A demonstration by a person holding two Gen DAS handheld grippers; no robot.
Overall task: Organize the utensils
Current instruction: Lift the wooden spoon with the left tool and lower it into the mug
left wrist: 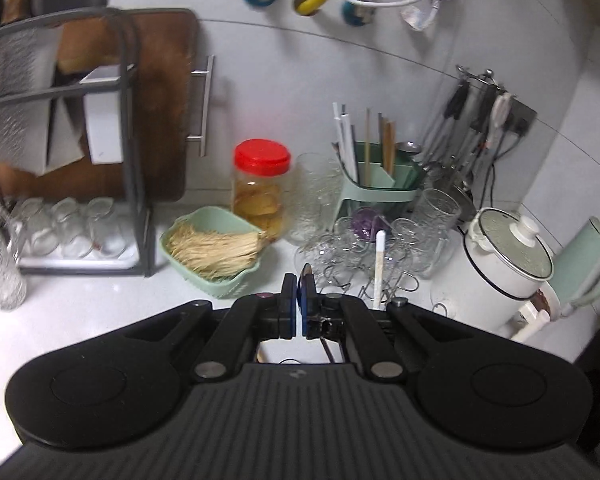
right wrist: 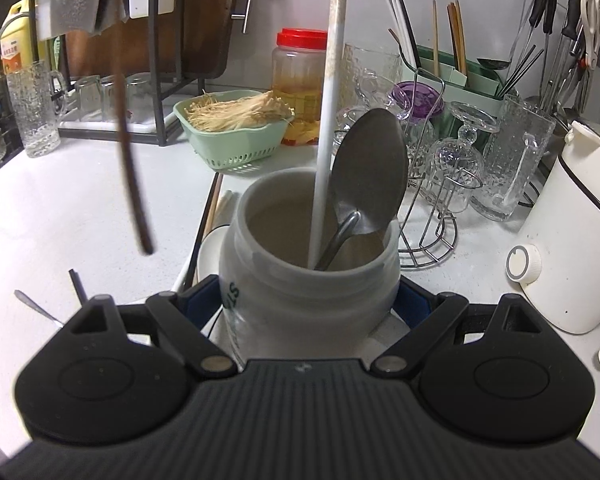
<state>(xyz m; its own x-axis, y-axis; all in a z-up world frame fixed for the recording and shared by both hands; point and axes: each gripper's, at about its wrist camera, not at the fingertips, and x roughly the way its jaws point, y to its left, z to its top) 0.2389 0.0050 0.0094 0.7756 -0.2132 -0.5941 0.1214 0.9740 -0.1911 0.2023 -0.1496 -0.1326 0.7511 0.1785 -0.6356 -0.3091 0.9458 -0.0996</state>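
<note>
A white ceramic utensil jar [right wrist: 308,264] is clamped between the blue pads of the right gripper [right wrist: 310,300], one pad pressed to each side of its body. It stands upright on the white countertop [right wrist: 72,208], near the front of the scene. Inside it, a white chopstick [right wrist: 330,120] leans steeply upward, and just right of it a metal spoon [right wrist: 366,172] rests bowl-up against the jar's far rim.

The left gripper [left wrist: 299,300] has its jaws drawn together on a thin dark utensil. In the left wrist view only a dark edge is seen between the pads; in the right wrist view a dark brown chopstick [right wrist: 130,160] hangs downward and blurred at the upper left — its lower tip is clear of the countertop.

More utensils lie on the countertop left of the jar: a pair of pale chopsticks [right wrist: 216,208] and a small metal handle [right wrist: 36,306].

Farther back, a pale green basket [right wrist: 236,136] of enoki mushrooms sits left of a red-lidded jar [right wrist: 300,80]. To the right are glass cups on a wire rack [right wrist: 432,200], a green cutlery drainer [left wrist: 380,176] and a white electric pot [right wrist: 572,240].
</note>
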